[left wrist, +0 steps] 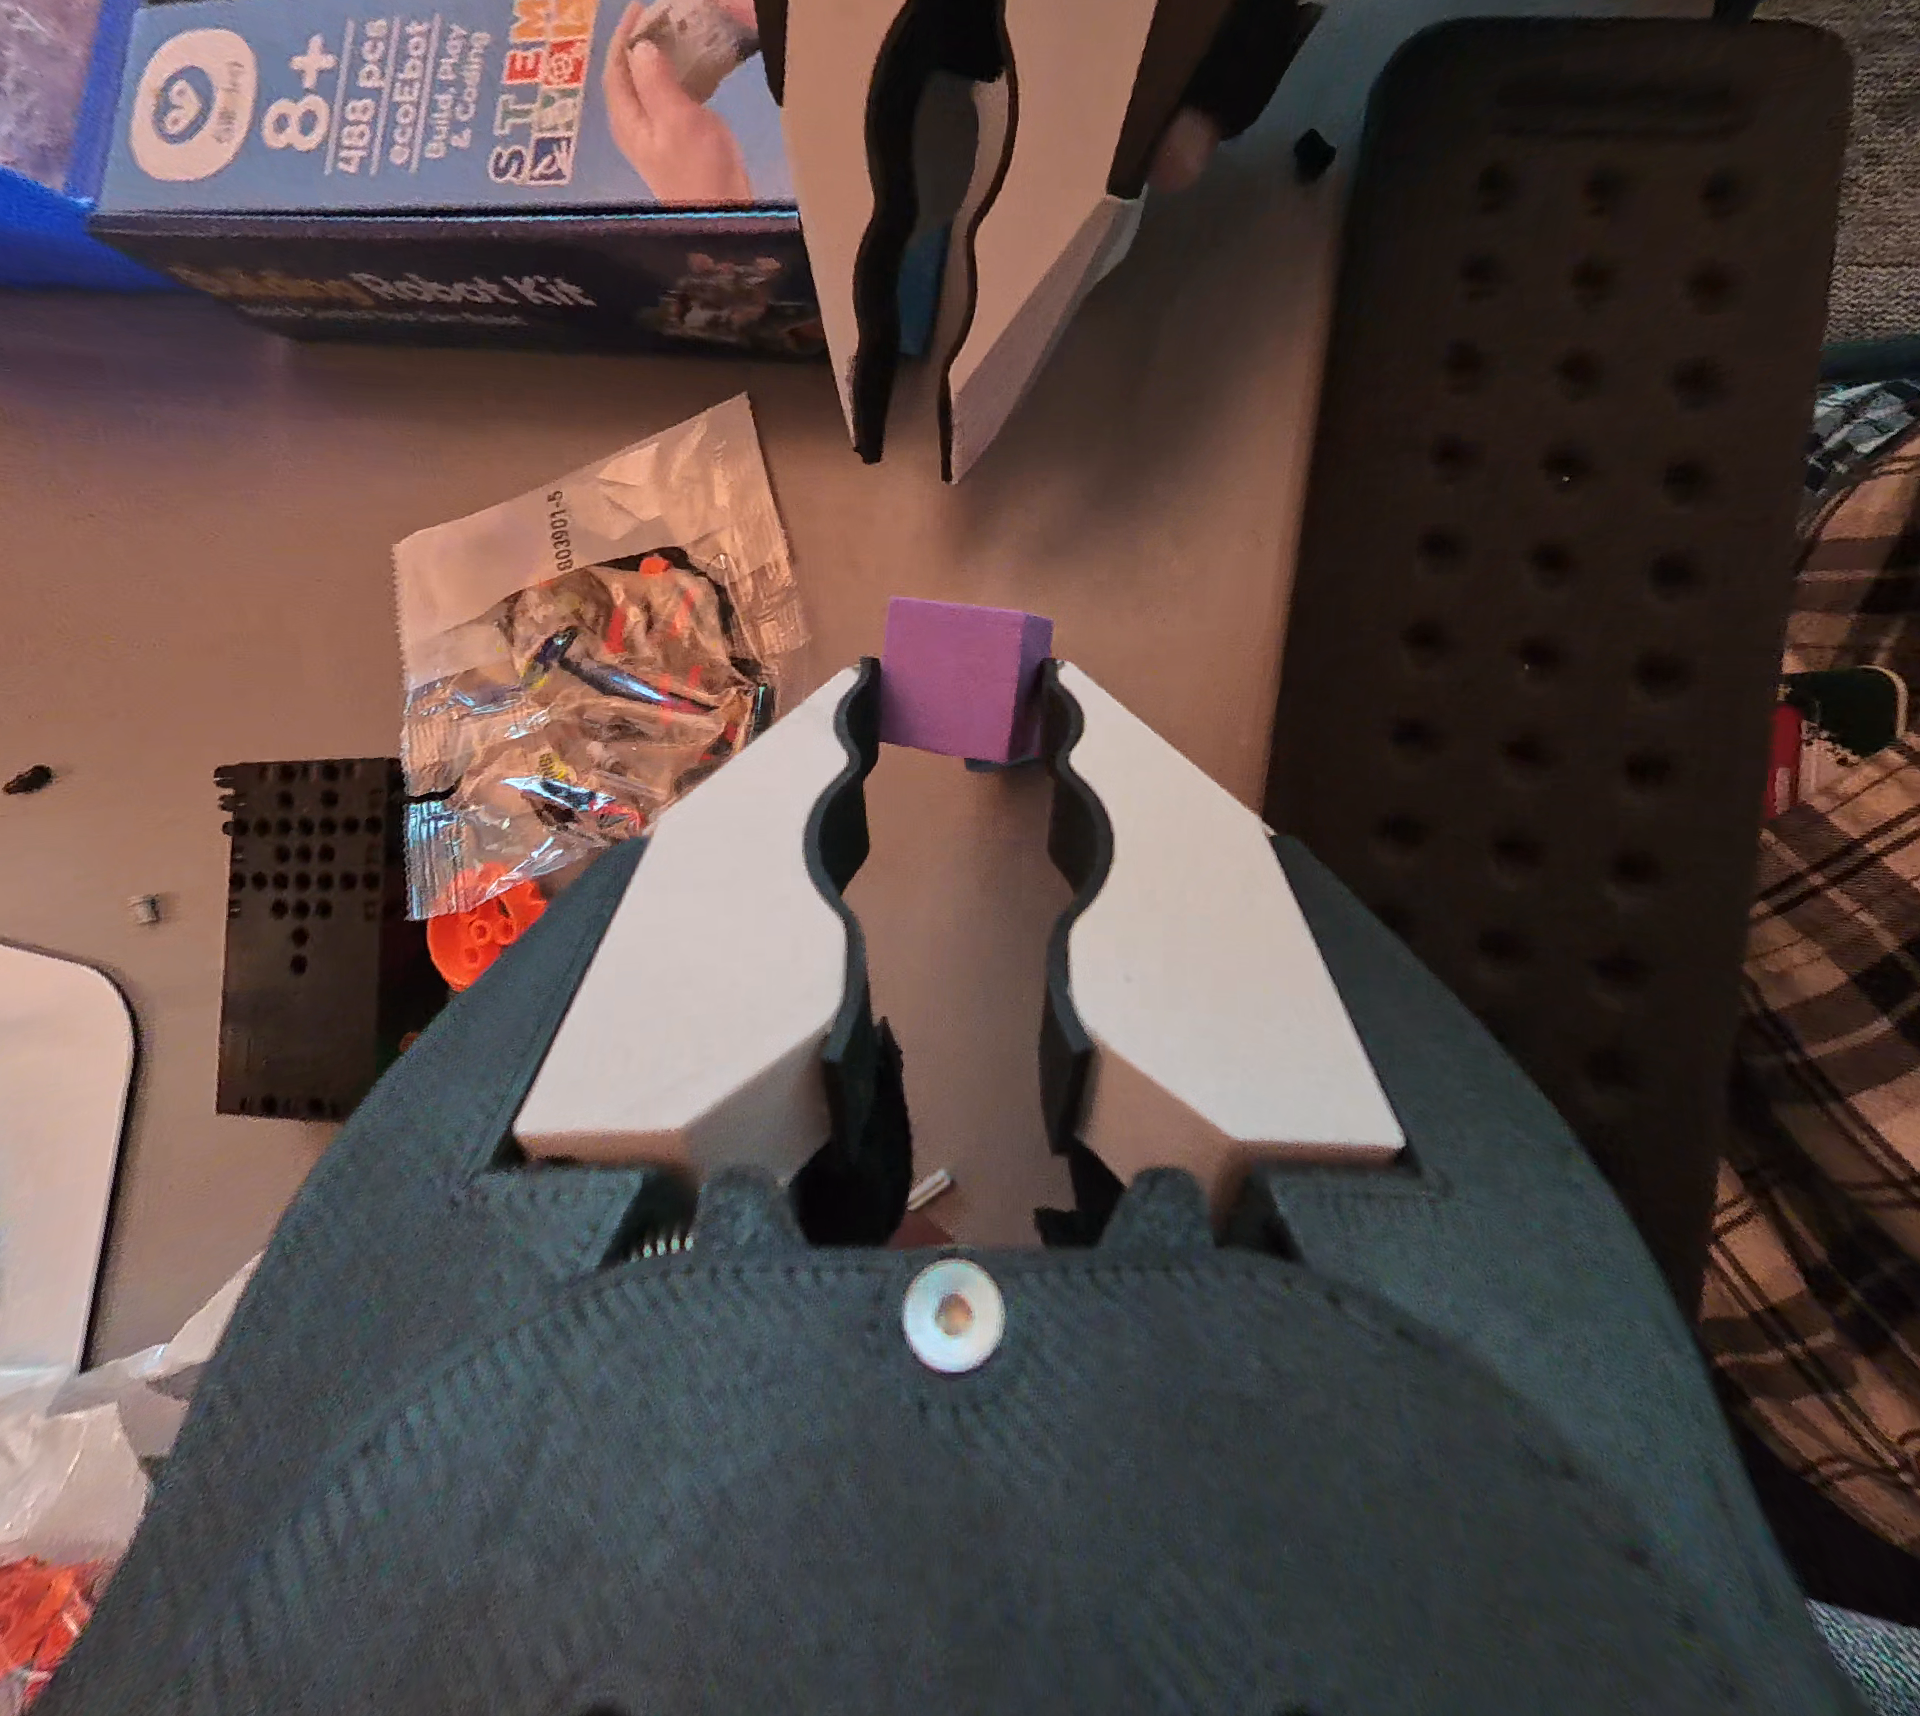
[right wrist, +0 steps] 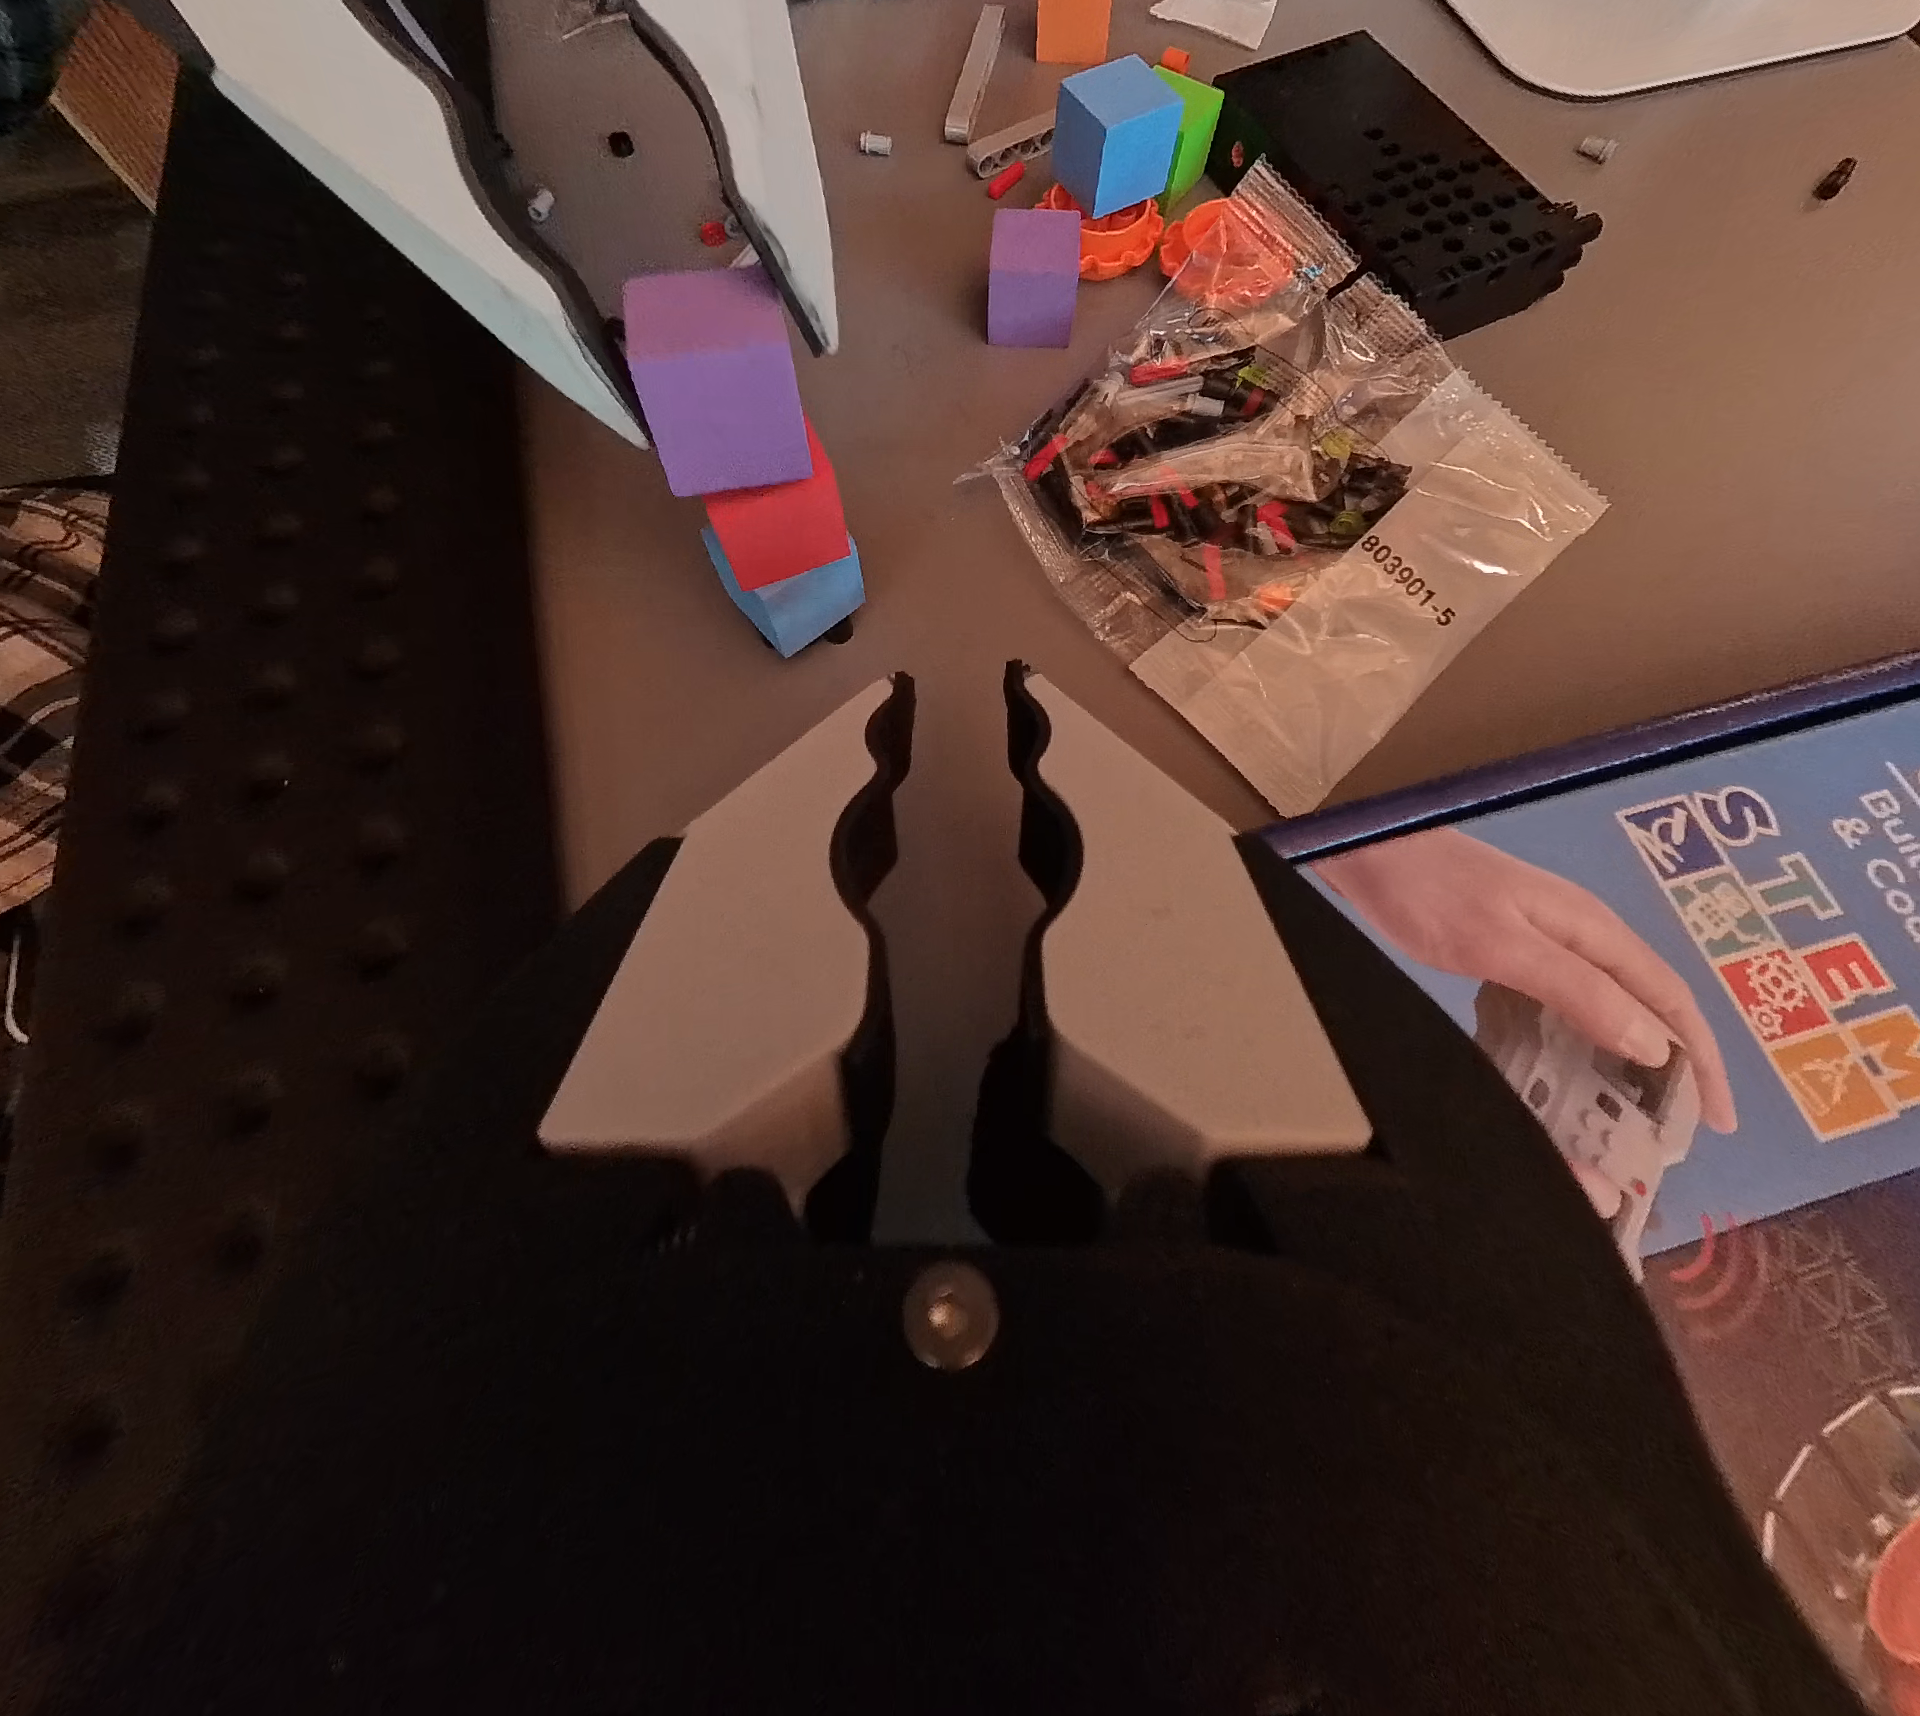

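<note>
on the table (left wrist: 1143, 523), purple cube (left wrist: 961, 679) between left fingers (left wrist: 847, 731).

Left wrist view: sits just behind the left gripper (left wrist: 961, 679), looking steeply down along its fingers at the tabletop (left wrist: 1143, 471), close up, with the black pegboard (left wrist: 1558, 575) along one tabletop edge.
Right wrist view: sits behind the right gripper (right wrist: 958, 679), tilted down more obliquely and facing the opposite way, reaching the far clutter.
Shared: the purple cube (left wrist: 961, 679) (right wrist: 717, 393), the clear parts bag (left wrist: 592, 669) (right wrist: 1278, 523), the blue kit box (left wrist: 447, 97) (right wrist: 1621, 991); each view shows the other gripper.
</note>
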`<state>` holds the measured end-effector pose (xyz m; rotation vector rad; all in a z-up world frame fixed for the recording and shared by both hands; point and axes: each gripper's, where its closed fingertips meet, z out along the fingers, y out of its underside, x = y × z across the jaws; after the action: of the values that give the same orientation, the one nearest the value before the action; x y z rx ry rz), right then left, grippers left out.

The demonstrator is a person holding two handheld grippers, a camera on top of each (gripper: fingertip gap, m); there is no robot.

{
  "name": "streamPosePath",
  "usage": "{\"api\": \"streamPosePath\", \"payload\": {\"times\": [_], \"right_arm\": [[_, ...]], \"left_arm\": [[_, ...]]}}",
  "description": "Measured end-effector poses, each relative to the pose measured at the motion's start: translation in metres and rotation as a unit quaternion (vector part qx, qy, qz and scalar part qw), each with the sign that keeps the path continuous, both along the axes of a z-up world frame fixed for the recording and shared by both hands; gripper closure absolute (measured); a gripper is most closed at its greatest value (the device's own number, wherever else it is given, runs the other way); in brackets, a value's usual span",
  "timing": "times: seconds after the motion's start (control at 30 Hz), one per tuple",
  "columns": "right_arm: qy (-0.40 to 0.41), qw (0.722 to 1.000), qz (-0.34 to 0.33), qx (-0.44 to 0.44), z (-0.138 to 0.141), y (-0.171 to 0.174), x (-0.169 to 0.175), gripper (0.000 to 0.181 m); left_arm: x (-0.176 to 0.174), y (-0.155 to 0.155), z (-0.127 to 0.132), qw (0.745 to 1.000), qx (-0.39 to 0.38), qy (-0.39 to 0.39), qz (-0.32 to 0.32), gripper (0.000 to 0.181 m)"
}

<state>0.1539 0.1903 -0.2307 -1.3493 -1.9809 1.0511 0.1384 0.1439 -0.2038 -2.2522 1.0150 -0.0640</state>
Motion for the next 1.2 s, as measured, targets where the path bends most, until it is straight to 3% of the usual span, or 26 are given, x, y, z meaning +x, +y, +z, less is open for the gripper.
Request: {"api": "streamPosePath", "payload": {"times": [0.13,0.33,0.47,0.63,0.77,0.97,1.07,1.2], "right_arm": [[0.002,1.0,0.001,0.0,0.001,0.0,0.001,0.165],[0.008,1.0,0.002,-0.001,0.004,-0.001,0.002,0.165],[0.01,1.0,0.001,-0.002,0.005,0.0,0.003,0.165],[0.01,1.0,0.001,0.0,0.005,0.0,0.002,0.165],[0.008,1.0,0.001,0.0,0.003,0.0,0.002,0.165],[0.004,1.0,0.001,0.002,0.001,0.0,0.002,0.165],[0.007,1.0,0.001,0.002,0.003,0.0,0.002,0.165],[0.007,1.0,0.002,0.002,0.003,-0.001,0.002,0.166]], "left_arm": [[-0.001,0.001,-0.003,1.0,-0.006,-0.002,0.004,0.151],[-0.009,-0.005,0.008,1.0,0.001,-0.005,0.004,0.132],[-0.062,0.004,0.019,0.997,0.023,-0.017,0.076,0.133],[-0.125,0.008,-0.021,0.988,-0.019,0.034,0.149,0.135],[-0.126,0.011,-0.046,0.991,-0.027,0.075,0.107,0.135],[-0.124,0.018,-0.06,0.991,-0.025,0.106,0.079,0.145],[-0.12,0.018,-0.055,0.992,-0.019,0.094,0.084,0.147],[-0.092,0.019,-0.019,0.997,0.011,0.045,0.065,0.147]]}}
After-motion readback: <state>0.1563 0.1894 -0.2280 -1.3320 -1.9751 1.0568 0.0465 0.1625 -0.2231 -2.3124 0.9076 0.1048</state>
